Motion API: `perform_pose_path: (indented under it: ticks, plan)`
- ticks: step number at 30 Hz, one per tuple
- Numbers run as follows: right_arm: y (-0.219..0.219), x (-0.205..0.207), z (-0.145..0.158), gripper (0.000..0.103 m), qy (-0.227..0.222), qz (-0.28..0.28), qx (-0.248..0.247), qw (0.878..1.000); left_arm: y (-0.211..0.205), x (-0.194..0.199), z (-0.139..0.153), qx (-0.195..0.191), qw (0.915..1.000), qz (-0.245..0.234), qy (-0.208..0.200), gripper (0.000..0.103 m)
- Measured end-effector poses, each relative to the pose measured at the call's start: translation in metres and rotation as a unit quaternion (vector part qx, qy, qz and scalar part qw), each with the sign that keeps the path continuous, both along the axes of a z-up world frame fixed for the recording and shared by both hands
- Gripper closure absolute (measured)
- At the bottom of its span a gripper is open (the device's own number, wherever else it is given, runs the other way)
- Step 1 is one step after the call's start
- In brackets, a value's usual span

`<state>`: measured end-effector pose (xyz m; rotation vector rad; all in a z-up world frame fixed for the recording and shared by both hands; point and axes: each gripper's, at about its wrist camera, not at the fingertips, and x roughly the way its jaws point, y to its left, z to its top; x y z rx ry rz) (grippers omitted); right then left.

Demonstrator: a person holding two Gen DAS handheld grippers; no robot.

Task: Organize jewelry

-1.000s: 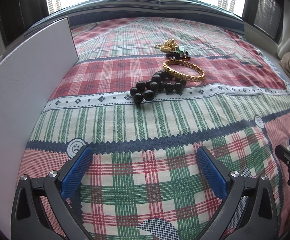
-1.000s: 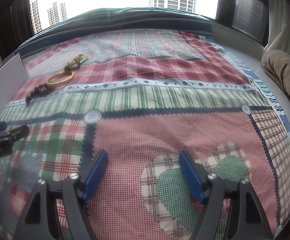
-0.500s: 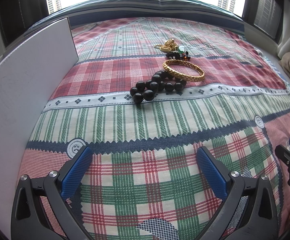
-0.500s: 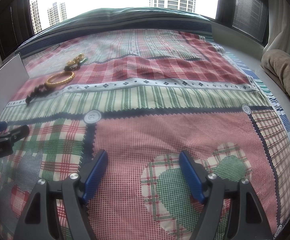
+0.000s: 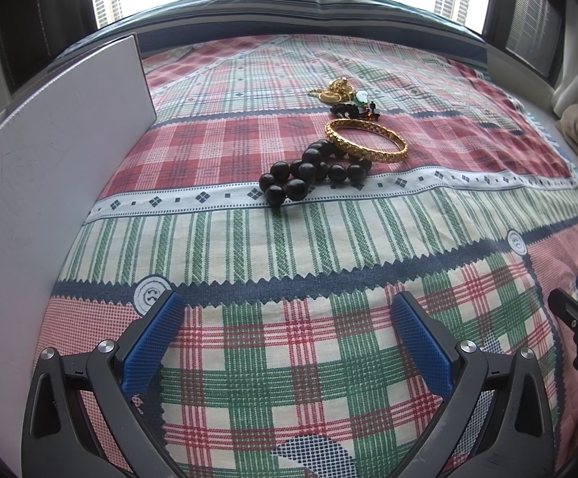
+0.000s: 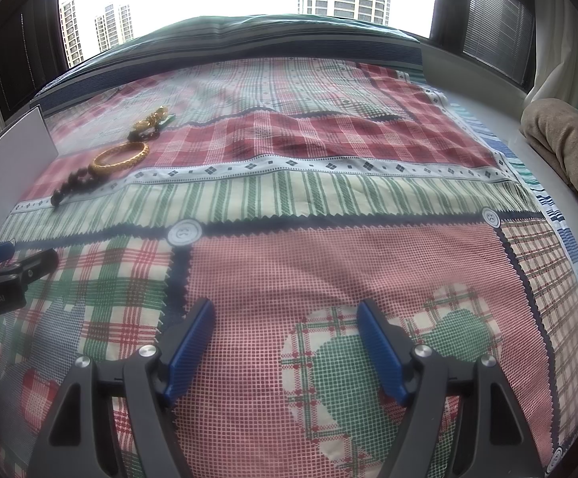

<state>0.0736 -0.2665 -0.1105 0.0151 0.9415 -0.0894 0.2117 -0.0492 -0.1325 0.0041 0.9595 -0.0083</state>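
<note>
Plaid patchwork bedspread (image 5: 289,247) covers the bed. Left tool (image 5: 285,310): jaws apart, nothing between them. Right tool (image 6: 285,318): the same, over bare cloth. Black bead bracelet (image 5: 308,175) touches a gold bangle (image 5: 366,139) ahead of the left tool. Beyond them, a small tangle of gold and green pieces (image 5: 344,95), too small to sort. White board (image 5: 42,167) cut off at left.
</note>
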Motion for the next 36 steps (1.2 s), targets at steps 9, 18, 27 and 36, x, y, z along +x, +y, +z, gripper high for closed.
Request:
perform_pose_path:
  ticks: [9, 18, 27, 36]
  plan:
    - [0.0003, 0.0001, 0.0001, 0.027, 0.0, 0.0, 0.0, 1.0, -0.0005, -0.0002, 0.0003, 0.0, 1.0, 0.0, 0.0, 0.0]
    - [-0.0001, -0.0001, 0.0003, 0.027, 0.0, 0.0, 0.0, 1.0, 0.0008, 0.0005, -0.0001, 0.0, 1.0, 0.0, 0.0, 0.0]
    - [0.0006, 0.0005, 0.0003, 0.026, 0.001, 0.001, 0.001, 1.0, 0.0, 0.0001, 0.0001, 0.0, 1.0, 0.0, 0.0, 0.0]
    - [0.0008, 0.0005, 0.0005, 0.026, 0.001, 0.0, 0.001, 1.0, 0.0003, -0.0012, 0.0003, 0.0, 1.0, -0.001, 0.001, 0.0]
